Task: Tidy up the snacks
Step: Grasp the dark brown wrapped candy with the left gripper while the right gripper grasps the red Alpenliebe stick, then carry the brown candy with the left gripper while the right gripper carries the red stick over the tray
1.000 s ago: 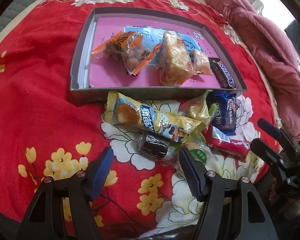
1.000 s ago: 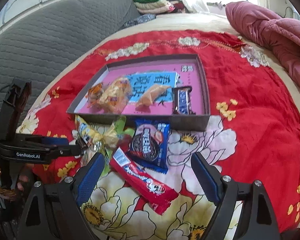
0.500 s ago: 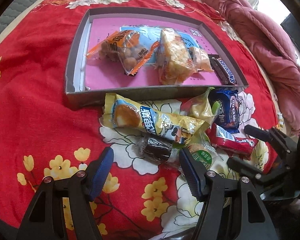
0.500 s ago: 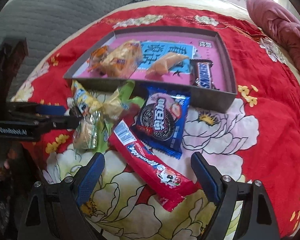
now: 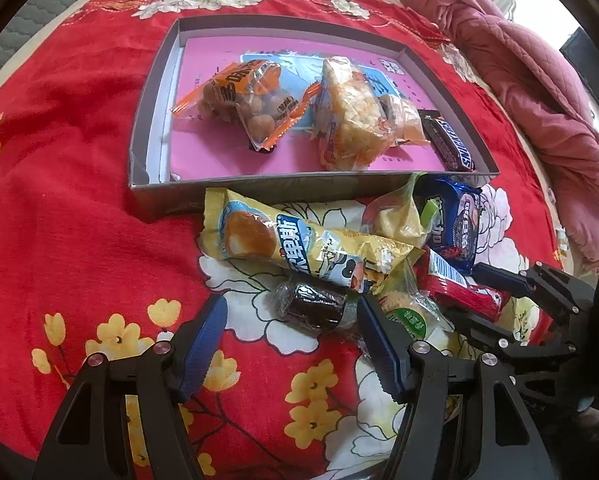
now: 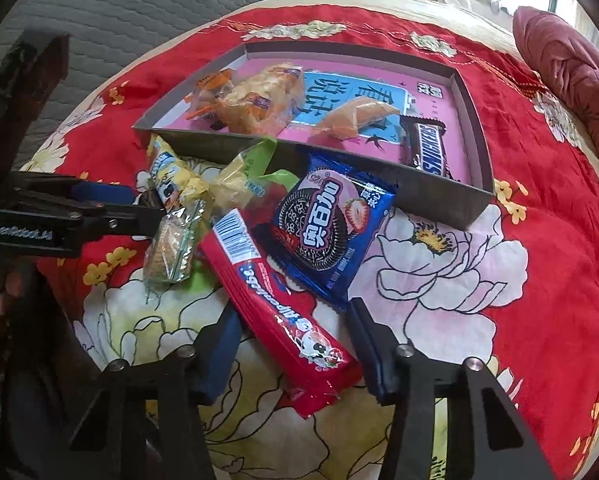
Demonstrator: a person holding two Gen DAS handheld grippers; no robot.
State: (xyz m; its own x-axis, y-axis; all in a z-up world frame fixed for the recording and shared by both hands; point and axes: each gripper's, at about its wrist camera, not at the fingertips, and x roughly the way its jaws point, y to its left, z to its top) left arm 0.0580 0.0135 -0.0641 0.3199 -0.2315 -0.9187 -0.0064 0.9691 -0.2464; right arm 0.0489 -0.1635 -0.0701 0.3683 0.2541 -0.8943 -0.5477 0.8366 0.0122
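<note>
A grey tray [image 5: 259, 190] with a pink liner holds an orange bag [image 5: 239, 100], a yellow cake pack [image 5: 351, 120] and a Snickers bar [image 5: 451, 144]. Loose snacks lie in front of it on the bedspread. My left gripper [image 5: 291, 310] straddles a dark brown wrapped snack [image 5: 311, 308]. Its jaws are closing: the right pad is at the snack's end, the left pad stands apart. My right gripper [image 6: 291, 312] is closing on a long red packet [image 6: 275, 304], and both pads touch its edges. A blue Oreo pack [image 6: 327, 228] lies beside the red packet.
A long yellow packet [image 5: 299, 240] and a green-labelled cake pack [image 5: 411, 316] crowd the brown snack. A pink quilt [image 5: 519, 80] lies at the far right of the red floral bedspread [image 5: 59, 200]. A grey padded surface [image 6: 139, 20] rises behind. The two grippers work close together.
My right gripper came down over the red packet and its jaws narrowed from wide to the packet's edges. The left jaws drew in slightly; the left hand stayed put.
</note>
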